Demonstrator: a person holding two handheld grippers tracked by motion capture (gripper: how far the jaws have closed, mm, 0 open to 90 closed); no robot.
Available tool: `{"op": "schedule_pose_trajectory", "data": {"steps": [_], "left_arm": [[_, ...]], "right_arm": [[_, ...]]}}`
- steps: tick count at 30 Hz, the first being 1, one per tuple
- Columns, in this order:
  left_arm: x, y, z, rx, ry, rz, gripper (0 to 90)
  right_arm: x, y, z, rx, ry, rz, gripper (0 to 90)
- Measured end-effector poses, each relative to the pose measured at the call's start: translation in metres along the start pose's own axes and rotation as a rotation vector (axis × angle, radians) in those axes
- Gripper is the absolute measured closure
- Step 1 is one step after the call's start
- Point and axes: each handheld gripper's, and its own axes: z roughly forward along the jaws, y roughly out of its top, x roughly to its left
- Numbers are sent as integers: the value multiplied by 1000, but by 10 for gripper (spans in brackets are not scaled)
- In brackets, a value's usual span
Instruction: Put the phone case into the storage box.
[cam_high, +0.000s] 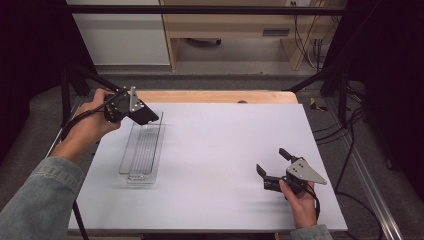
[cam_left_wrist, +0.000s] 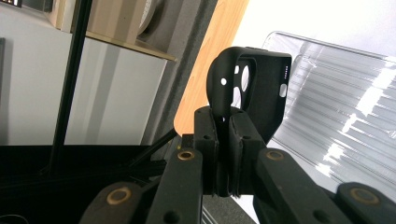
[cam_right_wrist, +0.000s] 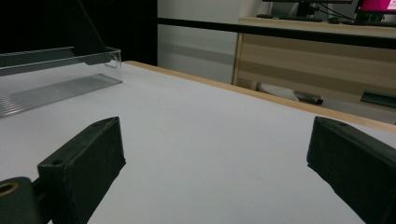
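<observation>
A black phone case (cam_left_wrist: 257, 88) with camera cut-outs stands on edge, pinched at its rim by my left gripper (cam_left_wrist: 224, 119), which is shut on it. In the high view the left gripper (cam_high: 137, 114) holds the case (cam_high: 146, 116) just above the far end of a long clear plastic tray (cam_high: 142, 150) on the table's left. The ribbed tray floor (cam_left_wrist: 345, 107) lies behind the case. My right gripper (cam_high: 271, 160) rests low at the front right, open wide with nothing between its fingers (cam_right_wrist: 88, 158); the tray (cam_right_wrist: 56, 79) shows far off to its left.
A white mat (cam_high: 220, 150) covers the table, with a wooden strip (cam_high: 215, 96) along the far edge. Black frame posts (cam_high: 67, 85) stand at both far corners. Cables (cam_high: 350, 130) trail off the right side. A cabinet (cam_high: 120, 35) and wooden furniture (cam_high: 230, 25) stand beyond.
</observation>
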Motion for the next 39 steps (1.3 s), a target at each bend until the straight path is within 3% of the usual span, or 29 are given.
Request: {"op": "schedule_pose_trajectory", "data": {"steps": [17,39], "left_arm": [[-8,14,3,42,-1,93,833],[-11,13,11,56,-12,124,832]], "right_arm": [[0,1,0,-1,4,0,41],[0,0,0,2,7,1,41]]}}
